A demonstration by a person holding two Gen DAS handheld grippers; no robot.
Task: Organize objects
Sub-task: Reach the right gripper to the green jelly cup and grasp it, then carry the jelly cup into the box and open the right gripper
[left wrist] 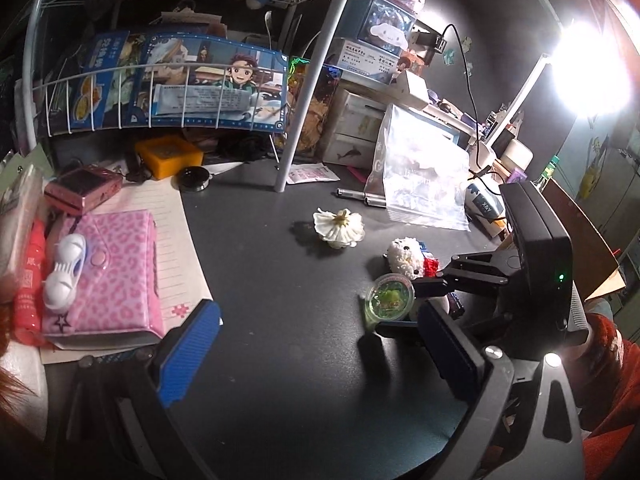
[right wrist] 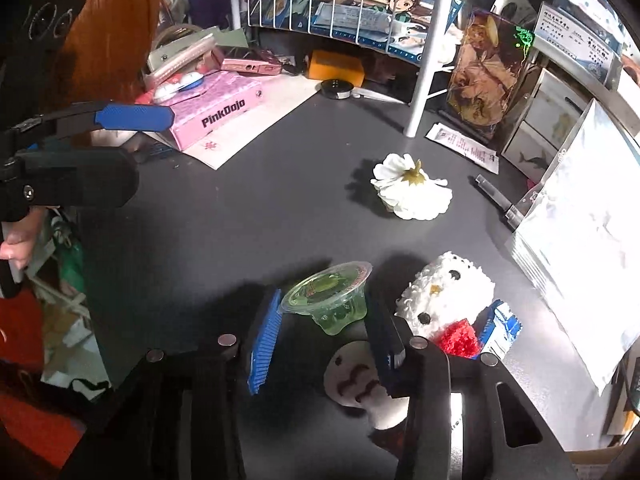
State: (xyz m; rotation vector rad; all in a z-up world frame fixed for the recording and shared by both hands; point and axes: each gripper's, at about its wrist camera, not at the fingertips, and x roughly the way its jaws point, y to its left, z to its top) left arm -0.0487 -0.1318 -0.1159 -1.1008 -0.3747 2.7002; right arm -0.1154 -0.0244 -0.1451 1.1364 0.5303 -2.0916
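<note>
A green jelly cup (right wrist: 328,300) stands on the dark desk (right wrist: 240,216), between the blue pads of my right gripper (right wrist: 324,332). The jaws are close on both sides of the cup; whether they press it is unclear. It also shows in the left wrist view (left wrist: 390,296), with the right gripper (left wrist: 416,300) around it. A white crochet plush (right wrist: 444,292) with a red bow lies just right of the cup. A white fabric flower (right wrist: 412,188) lies further back. My left gripper (left wrist: 316,344) is open and empty above the desk's near part.
A pink leopard-print box (left wrist: 108,276) with a white lens case (left wrist: 66,272) sits at the left. A clear zip bag (left wrist: 424,176) leans at the right. A white rack pole (left wrist: 308,76) stands behind the flower. A small white ghost figure (right wrist: 356,376) lies under my right gripper.
</note>
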